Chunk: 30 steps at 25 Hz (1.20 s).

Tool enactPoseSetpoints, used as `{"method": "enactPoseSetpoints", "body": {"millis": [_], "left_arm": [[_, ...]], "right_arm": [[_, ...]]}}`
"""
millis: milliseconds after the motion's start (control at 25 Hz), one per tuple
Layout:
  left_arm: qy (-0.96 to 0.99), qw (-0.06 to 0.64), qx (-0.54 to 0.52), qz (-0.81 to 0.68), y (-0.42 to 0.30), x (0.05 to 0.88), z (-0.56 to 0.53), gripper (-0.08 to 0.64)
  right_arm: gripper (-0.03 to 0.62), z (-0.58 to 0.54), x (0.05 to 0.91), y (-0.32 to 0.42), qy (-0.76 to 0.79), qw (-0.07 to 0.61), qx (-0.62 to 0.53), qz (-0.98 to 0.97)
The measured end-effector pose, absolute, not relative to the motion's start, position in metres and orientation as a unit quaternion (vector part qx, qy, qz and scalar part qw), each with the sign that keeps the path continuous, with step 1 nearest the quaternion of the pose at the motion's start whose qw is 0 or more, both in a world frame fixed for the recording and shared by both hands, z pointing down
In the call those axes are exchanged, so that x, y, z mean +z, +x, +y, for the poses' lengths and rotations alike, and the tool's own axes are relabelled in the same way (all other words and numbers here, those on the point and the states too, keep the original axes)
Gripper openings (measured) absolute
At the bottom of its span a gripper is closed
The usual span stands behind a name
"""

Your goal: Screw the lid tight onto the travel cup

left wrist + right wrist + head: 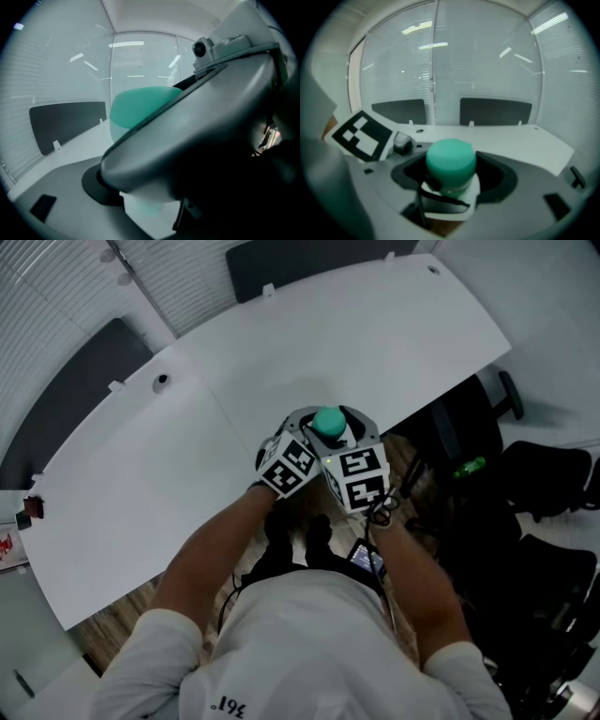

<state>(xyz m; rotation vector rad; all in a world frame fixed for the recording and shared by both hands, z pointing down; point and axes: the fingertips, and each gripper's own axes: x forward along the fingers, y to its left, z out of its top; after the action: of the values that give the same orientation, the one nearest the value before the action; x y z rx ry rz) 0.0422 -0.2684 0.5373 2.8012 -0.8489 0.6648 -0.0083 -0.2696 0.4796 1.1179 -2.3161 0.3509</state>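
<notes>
While the person's hands meet at the near edge of the curved white worktop [187, 456], the travel cup [450, 201] stands upright between both pairs of tongs. Its mint-green lid [328, 421] sits on top, showing at 12 o'clock of the two marker cubes, the left one [288, 463] and the right one [356, 474].

The right tongs [453, 178] stand wide apart around the lid. One dark pad [408, 171] is at 9 o'clock of it and the other at 3 o'clock, with a gap on each side, so neither touches.

The left tongs [140, 201] are clamped on the cup's white body below the lid. In the left gripper view a dark pad [96, 183] lies against that body at 7 o'clock. The opposite jaw is hidden behind the grey shell of the right tongs, which crosses the picture from 2 o'clock towards 6 o'clock.

A black strap [440, 197] runs across the cup's white collar. Brown floor [440, 230] shows under the cup's base, so it is held clear of the worktop rather than resting on it.

Dark panels [494, 111] stand along the worktop's far edge at 12 o'clock in the right gripper view. Black chairs [544, 484] crowd the head view at 3 o'clock.
</notes>
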Motion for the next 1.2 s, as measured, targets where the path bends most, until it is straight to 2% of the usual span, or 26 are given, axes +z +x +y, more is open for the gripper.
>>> {"method": "enactPoseSetpoints", "body": {"millis": [200, 520, 1200], "left_arm": [[0.943, 0.064, 0.235, -0.229, 0.042, 0.535, -0.262, 0.33], [0.956, 0.056, 0.264, -0.116, 0.04, 0.537, -0.254, 0.33], [0.935, 0.079, 0.215, -0.269, 0.036, 0.536, -0.266, 0.328]], "right_arm": [[0.321, -0.268, 0.48, -0.008, 0.385, 0.256, 0.131, -0.877], [0.321, -0.266, 0.48, -0.012, 0.302, 0.275, 0.112, -0.906], [0.319, -0.272, 0.481, -0.007, 0.411, 0.274, 0.128, -0.86]]}}
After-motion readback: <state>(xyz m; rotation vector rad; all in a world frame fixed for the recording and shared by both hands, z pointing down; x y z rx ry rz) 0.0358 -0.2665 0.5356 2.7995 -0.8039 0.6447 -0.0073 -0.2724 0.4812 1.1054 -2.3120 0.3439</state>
